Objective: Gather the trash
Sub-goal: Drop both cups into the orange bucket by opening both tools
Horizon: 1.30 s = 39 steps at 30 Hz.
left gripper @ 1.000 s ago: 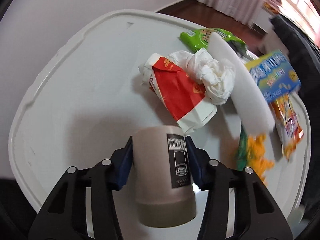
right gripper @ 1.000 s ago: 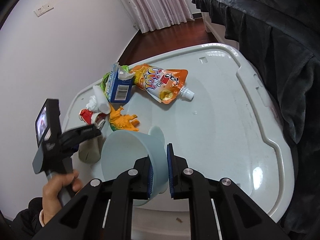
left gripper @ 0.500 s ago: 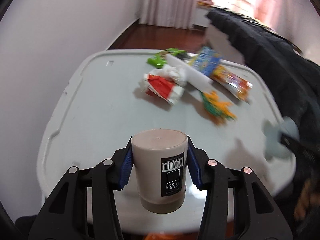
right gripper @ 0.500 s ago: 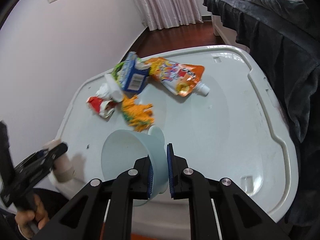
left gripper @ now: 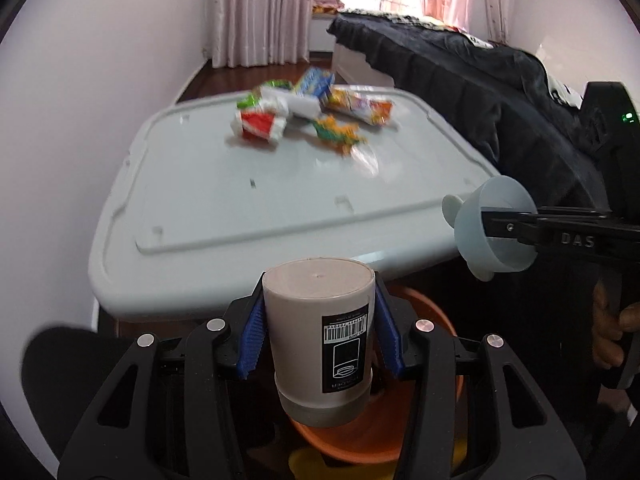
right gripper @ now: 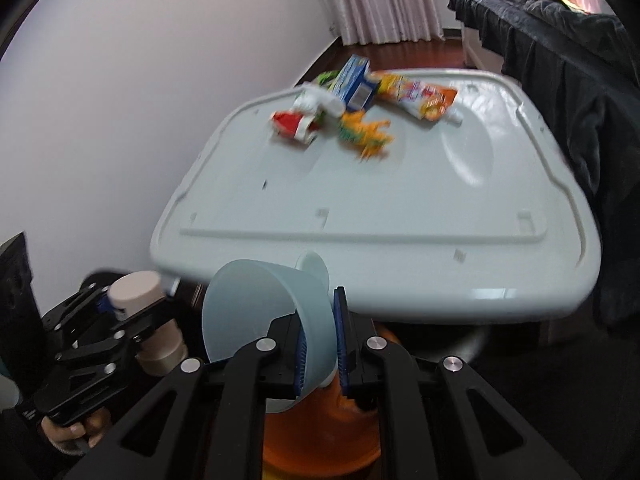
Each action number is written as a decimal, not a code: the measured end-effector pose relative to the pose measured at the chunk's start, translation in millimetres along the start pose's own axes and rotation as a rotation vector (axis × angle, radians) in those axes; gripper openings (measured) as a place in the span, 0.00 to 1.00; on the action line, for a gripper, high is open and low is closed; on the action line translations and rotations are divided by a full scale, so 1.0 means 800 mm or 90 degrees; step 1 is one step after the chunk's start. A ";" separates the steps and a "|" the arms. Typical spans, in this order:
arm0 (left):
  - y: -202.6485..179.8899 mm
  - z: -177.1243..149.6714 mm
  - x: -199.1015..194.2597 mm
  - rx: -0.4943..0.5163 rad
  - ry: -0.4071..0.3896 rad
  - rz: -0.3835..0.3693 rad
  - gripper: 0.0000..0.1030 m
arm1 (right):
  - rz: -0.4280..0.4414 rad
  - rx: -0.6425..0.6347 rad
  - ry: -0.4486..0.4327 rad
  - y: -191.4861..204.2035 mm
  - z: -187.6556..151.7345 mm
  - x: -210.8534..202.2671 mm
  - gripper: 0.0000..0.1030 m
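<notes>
So the biggest thing is the pale grey desk (left gripper: 248, 200), filling the middle of both views, with a dark blanket-covered bed (left gripper: 460, 80) along its right side and pink curtains (left gripper: 260, 12) at the top. Below the desk's near edge, at the bottom of both frames, sits an orange bin (right gripper: 320, 432), mostly hidden behind the tools. The left gripper (left gripper: 318, 336) is at bottom center of its own view, jaws clamped on the sides of a beige cylinder cup (left gripper: 320, 328) with a barcode label, held upright over the bin; you can see the same cup at lower left in the right wrist view too. The right gripper (right gripper: 320, 344) has its jaws pinched together on the wall of a pale blue bowl (right gripper: 256, 312), tipped on its side, bottom center of its view and at the right edge of the left one. The rest of the trash is bunched at the far end of the desk, upper middle: an orange drink pouch (right gripper: 416, 96), a blue carton (right gripper: 354, 80), a red and white wrapper (left gripper: 260, 124), a crumpled orange-green wrapper (right gripper: 364, 132) and a green packet (left gripper: 276, 86). It's all a bit blurry.
</notes>
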<state>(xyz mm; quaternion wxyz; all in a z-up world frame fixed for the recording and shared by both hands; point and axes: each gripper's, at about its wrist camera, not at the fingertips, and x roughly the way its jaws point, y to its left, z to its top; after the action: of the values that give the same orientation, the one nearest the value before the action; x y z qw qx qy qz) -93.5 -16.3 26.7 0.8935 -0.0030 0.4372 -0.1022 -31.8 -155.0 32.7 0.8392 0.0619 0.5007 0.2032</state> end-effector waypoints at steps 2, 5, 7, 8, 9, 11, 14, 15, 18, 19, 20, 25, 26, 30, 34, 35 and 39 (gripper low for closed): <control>0.005 -0.015 0.006 -0.019 0.024 -0.013 0.45 | -0.003 -0.006 0.016 0.005 -0.017 0.003 0.12; 0.014 -0.033 0.014 -0.052 0.056 -0.020 0.45 | -0.015 -0.006 0.050 0.006 -0.042 0.019 0.12; 0.017 -0.039 0.022 -0.067 0.079 -0.029 0.45 | -0.014 0.006 0.082 0.001 -0.056 0.037 0.12; 0.017 -0.040 0.027 -0.068 0.092 -0.031 0.45 | -0.015 0.010 0.096 0.000 -0.061 0.045 0.12; 0.016 -0.040 0.032 -0.067 0.101 -0.030 0.45 | -0.015 0.015 0.114 -0.002 -0.066 0.054 0.12; 0.013 -0.041 0.038 -0.060 0.111 -0.032 0.45 | -0.010 0.021 0.135 -0.004 -0.072 0.066 0.12; 0.008 -0.045 0.048 -0.050 0.128 -0.030 0.45 | -0.009 0.024 0.147 -0.008 -0.075 0.075 0.12; 0.008 -0.046 0.050 -0.048 0.132 -0.030 0.45 | -0.009 0.025 0.148 -0.010 -0.075 0.076 0.12; 0.006 -0.046 0.055 -0.045 0.144 -0.031 0.45 | -0.008 0.029 0.149 -0.013 -0.077 0.077 0.16; 0.006 -0.048 0.056 -0.045 0.146 -0.031 0.45 | -0.011 0.031 0.147 -0.014 -0.079 0.077 0.17; 0.005 -0.048 0.057 -0.045 0.150 -0.029 0.45 | -0.012 0.033 0.145 -0.014 -0.077 0.079 0.30; 0.007 -0.046 0.050 -0.049 0.141 -0.023 0.59 | -0.019 0.035 0.119 -0.013 -0.077 0.067 0.54; 0.007 -0.046 0.049 -0.048 0.138 -0.022 0.59 | -0.019 0.037 0.116 -0.013 -0.076 0.066 0.54; 0.006 -0.044 0.046 -0.047 0.133 -0.017 0.59 | -0.018 0.045 0.111 -0.019 -0.077 0.063 0.54; 0.006 -0.041 0.044 -0.044 0.129 -0.014 0.59 | -0.020 0.044 0.104 -0.023 -0.080 0.054 0.54; 0.006 -0.040 0.044 -0.043 0.130 -0.015 0.59 | -0.021 0.042 0.101 -0.024 -0.078 0.052 0.54; 0.019 -0.018 0.038 -0.069 0.112 -0.039 0.59 | -0.030 0.027 0.078 -0.030 -0.048 0.047 0.54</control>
<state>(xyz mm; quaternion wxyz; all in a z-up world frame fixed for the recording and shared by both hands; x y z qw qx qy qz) -84.0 -6.2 -7.5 0.8469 -0.0557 0.5182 -0.1057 -42.9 -165.2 -24.6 0.8098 0.0551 0.5568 0.1763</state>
